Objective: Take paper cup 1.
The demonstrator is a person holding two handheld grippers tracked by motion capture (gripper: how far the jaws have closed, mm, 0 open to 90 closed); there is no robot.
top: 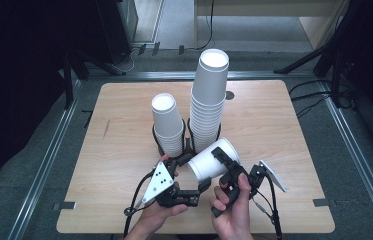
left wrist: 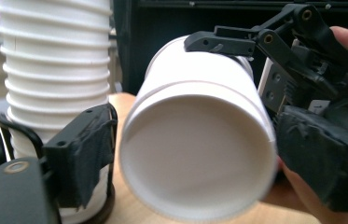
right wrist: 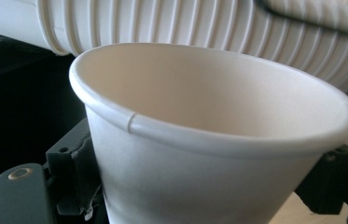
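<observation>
A single white paper cup (top: 209, 161) lies on its side just above the table, mouth toward the right. My right gripper (top: 222, 167) is shut on it near the rim, one finger (left wrist: 218, 42) lying along its upper wall. In the right gripper view the cup (right wrist: 209, 154) sits between the jaws of that gripper (right wrist: 202, 186), mouth up. My left gripper (top: 191, 172) faces the cup's base (left wrist: 199, 158). Its jaws (left wrist: 204, 161) stand open on either side of the base, and a thin gap shows at the left pad (left wrist: 87, 154).
Behind the held cup, two stacks of white cups stand upside down in black wire holders on the wooden table (top: 124, 125): a tall stack (top: 209, 95) and, to its left, a short stack (top: 167, 125). Cables trail to the table's front edge.
</observation>
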